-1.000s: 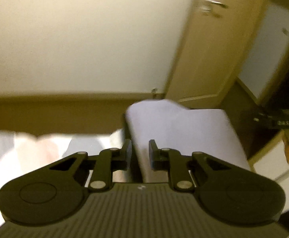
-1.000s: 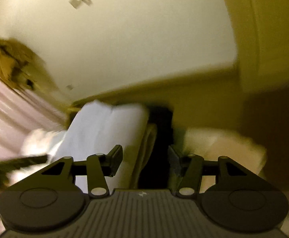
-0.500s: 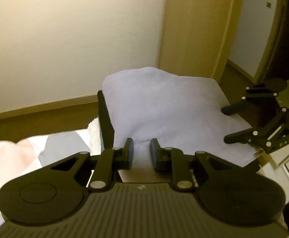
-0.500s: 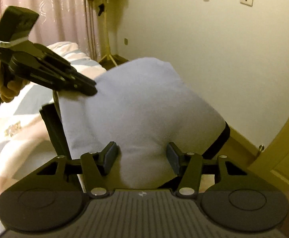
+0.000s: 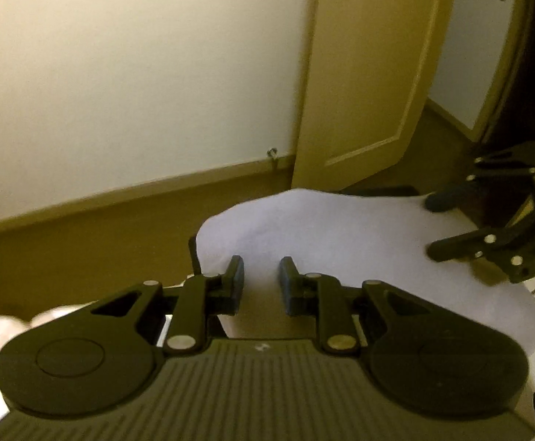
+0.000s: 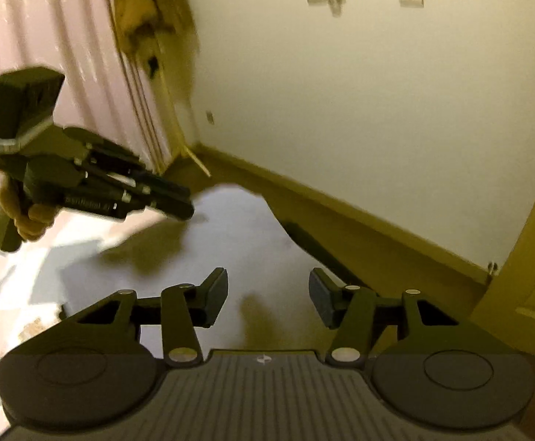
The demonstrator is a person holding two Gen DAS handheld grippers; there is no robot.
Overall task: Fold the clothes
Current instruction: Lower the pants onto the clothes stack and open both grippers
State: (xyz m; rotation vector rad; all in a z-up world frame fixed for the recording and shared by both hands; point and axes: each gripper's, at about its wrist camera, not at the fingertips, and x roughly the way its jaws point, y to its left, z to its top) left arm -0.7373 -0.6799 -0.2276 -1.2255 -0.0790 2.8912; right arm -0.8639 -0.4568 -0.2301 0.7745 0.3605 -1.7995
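A pale lilac folded garment (image 5: pixel 341 235) lies flat on a dark-edged surface; it also shows in the right wrist view (image 6: pixel 230 250). My left gripper (image 5: pixel 262 281) is open, jaws a little apart, hovering over the garment's near left corner and holding nothing. It appears in the right wrist view (image 6: pixel 179 205) above the garment's far left edge. My right gripper (image 6: pixel 267 294) is open and empty, low over the garment's near edge. It appears in the left wrist view (image 5: pixel 436 228) over the garment's right side.
A cream wall (image 5: pixel 139 73) with a brown skirting board stands behind. A wooden door (image 5: pixel 370 73) is to the right. Pink curtains (image 6: pixel 47 36) hang at the left. A patterned white bedspread (image 6: pixel 6 279) lies to the left of the garment.
The garment has dropped from a raised hump to lying flat. Both grippers have pulled back and tilted down over it, and the right jaws have widened.
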